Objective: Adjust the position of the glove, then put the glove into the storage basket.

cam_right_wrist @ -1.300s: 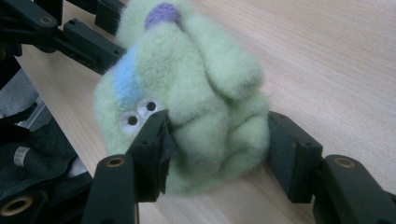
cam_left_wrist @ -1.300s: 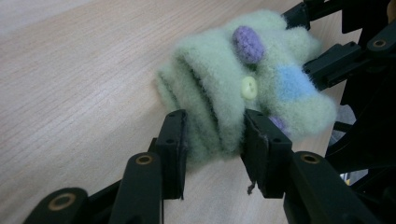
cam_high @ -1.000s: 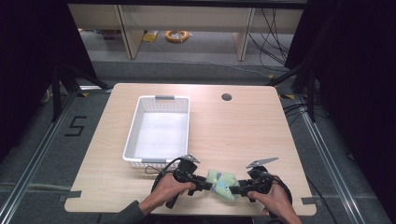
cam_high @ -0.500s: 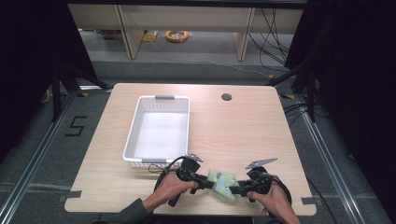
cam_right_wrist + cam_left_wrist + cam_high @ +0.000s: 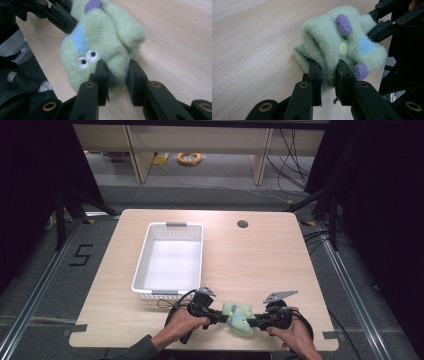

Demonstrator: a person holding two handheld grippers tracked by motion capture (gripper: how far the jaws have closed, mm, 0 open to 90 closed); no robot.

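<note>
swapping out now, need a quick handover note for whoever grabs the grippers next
Left gripper: jaws have just been closing, now pinching one end of the green plush toy.
Right gripper: likewise just closed on the toy's other end.
Toy sits low at the table's near edge, held between both grippers.
White basket stands behind the left hand and looks empty.
Done: toy gripped on both sides.
Left: probably lift it and set it in the basket.

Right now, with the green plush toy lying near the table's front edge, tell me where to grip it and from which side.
Take the green plush toy by its two soft ends, one from the left and one from the right. It lies crosswise and its fleece bunches into folds. The left gripper and right gripper, jaws just closing, already pinch such folds.
</note>
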